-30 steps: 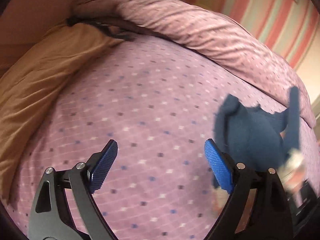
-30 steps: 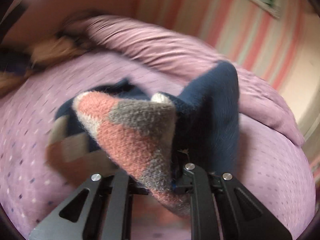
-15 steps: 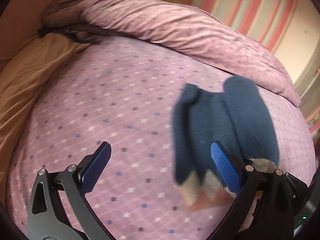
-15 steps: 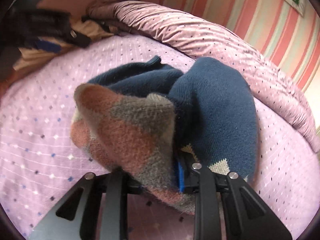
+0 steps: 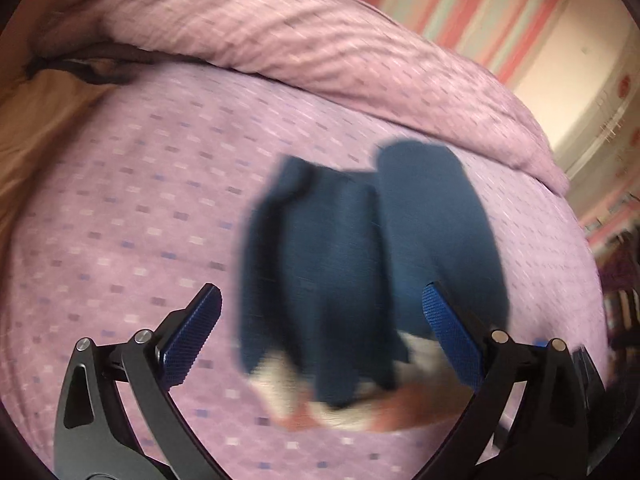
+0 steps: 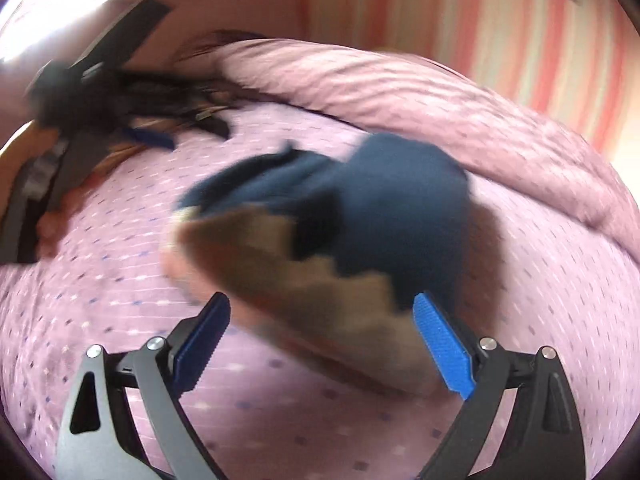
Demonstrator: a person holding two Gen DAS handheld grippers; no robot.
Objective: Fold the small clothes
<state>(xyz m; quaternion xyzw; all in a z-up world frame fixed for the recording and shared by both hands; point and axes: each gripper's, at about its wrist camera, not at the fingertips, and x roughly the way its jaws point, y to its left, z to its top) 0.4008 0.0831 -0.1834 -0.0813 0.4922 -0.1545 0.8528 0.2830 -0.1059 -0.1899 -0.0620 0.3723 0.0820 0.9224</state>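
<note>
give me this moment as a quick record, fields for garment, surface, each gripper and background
garment: navy knit piece with a pink, grey and cream patterned band, bunched on the bed, blurred
surface: purple dotted bedsheet
left gripper: jaws wide apart, holding nothing, garment ahead between the fingers
right gripper: jaws wide apart, patterned band lies between the fingers, not clamped
background: rolled purple duvet along the far edge, striped wall behind
fold state: not yet neat, cloth still lumpy
</note>
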